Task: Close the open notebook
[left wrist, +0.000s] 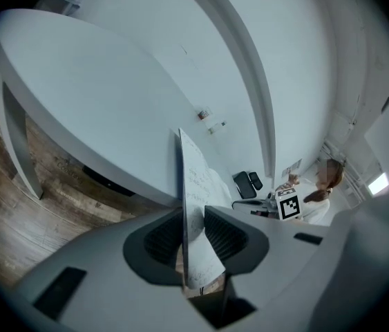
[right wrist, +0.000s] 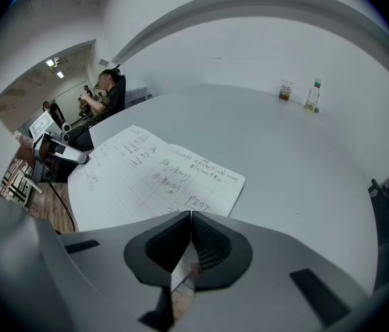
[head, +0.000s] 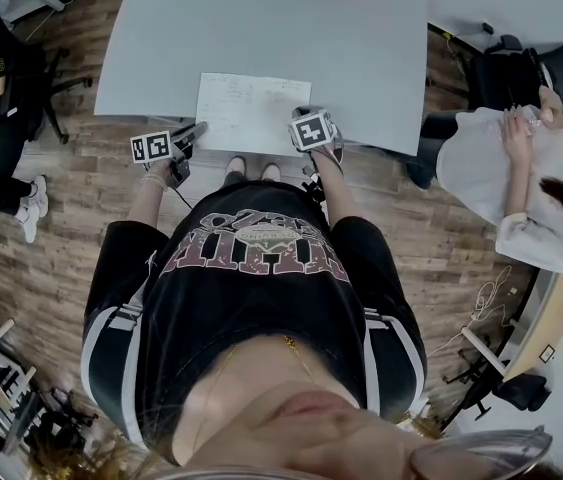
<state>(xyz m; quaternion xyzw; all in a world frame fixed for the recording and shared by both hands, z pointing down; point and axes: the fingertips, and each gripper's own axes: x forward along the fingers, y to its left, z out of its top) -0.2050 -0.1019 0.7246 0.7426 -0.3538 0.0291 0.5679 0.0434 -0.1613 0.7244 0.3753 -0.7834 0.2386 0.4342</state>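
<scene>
The right gripper [right wrist: 189, 218] has its jaws shut on the near right corner of the notebook [right wrist: 153, 175], probably to steady that half. The left gripper [left wrist: 193, 216] has its jaws partly apart around the left page's edge. A gap shows beside one pad, so nothing is clamped there yet. The notebook lies open over the near edge of the table [right wrist: 284, 164], which lets the jaws reach under it. Beyond it the tabletop is bare, leaving room to fold. A cup [right wrist: 285, 90] and a bottle [right wrist: 311, 95] stand well apart at the far side.

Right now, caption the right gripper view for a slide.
Right tongs pinch the open notebook at its near edge, white table beneath.
</scene>
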